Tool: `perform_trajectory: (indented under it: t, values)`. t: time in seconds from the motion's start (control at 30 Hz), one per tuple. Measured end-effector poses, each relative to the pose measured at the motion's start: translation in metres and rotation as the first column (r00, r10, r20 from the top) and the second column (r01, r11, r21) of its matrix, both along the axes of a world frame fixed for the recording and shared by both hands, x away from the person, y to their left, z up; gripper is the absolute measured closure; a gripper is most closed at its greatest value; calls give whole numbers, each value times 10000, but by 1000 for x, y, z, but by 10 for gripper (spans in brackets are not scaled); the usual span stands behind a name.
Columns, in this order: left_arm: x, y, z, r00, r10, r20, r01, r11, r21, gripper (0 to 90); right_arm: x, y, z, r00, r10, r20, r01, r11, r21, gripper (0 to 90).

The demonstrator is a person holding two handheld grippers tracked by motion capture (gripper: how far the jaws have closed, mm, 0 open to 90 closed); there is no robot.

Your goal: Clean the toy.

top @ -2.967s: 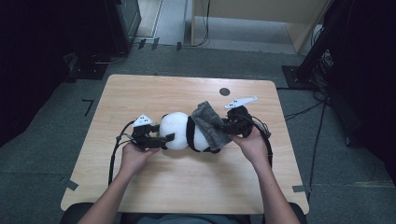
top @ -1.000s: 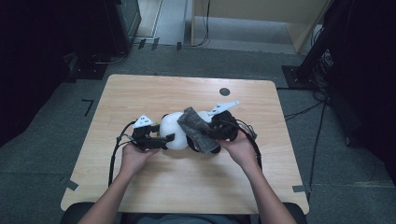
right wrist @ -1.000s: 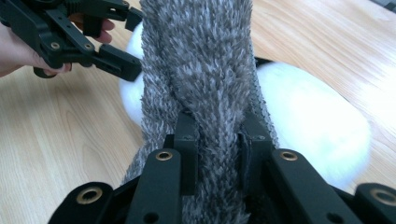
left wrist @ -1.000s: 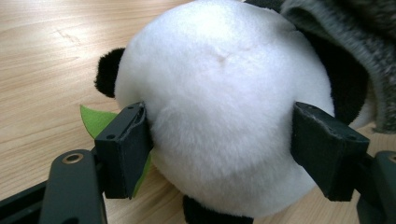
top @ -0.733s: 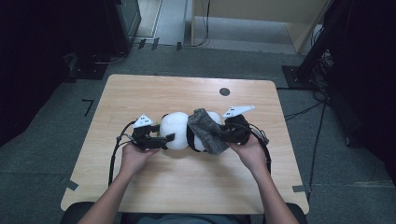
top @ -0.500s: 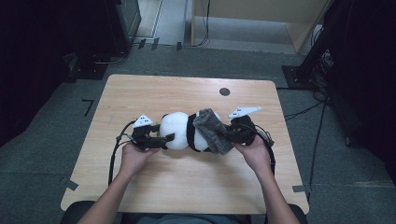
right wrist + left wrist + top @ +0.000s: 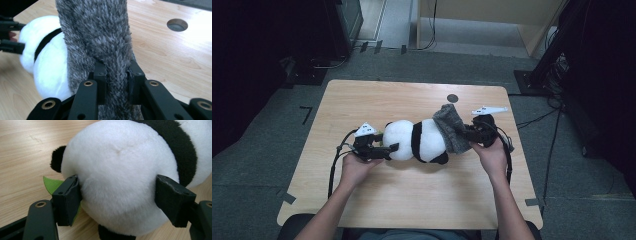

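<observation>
Grey fuzzy cloth [image 7: 100, 37] drapes over the panda's [image 7: 417, 140] far end, pinched tight by the right gripper [image 7: 116, 80]. Left gripper [image 7: 120, 202] clamps wide around the panda's white rump. Pulling harder might slip the cloth off the plush.

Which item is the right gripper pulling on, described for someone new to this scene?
On the light wooden table, find the black-and-white plush panda lying across the middle. Over its right end sits a fuzzy grey knitted cap, pinched by the right gripper: the one grey, shaggy thing there.
</observation>
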State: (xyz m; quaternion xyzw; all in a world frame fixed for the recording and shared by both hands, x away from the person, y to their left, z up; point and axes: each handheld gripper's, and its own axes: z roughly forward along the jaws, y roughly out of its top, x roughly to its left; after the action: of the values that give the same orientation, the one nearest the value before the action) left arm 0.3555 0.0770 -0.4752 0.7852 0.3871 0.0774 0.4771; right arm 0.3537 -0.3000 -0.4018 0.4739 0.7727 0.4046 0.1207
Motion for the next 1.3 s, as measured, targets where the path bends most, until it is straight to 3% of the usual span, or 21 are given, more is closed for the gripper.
perform_trajectory:
  t: [0.67, 0.83, 1.1, 1.3]
  values:
    - [0, -1, 0, 10000, 61, -2, -61, 10000, -62, 252, 14, 14, -47, 9943, -523, -931, 452, 9960, -766, 756]
    - [0, 0, 0, 10000, 51, -4, -52, 10000, -40, 252, 19, 19, -63, 9858, -549, -1590, 409, 9951, -898, 757]
    - [0, -1, 0, 10000, 59, -14, -59, 10000, -57, 252, 25, 23, -79, 9770, -499, -2075, 302, 9948, -969, 758]
    - [0, 0, 0, 10000, 13, 3, -13, 10000, -53, 252, 25, 23, -82, 9699, -513, -2379, 267, 9941, -1052, 756]
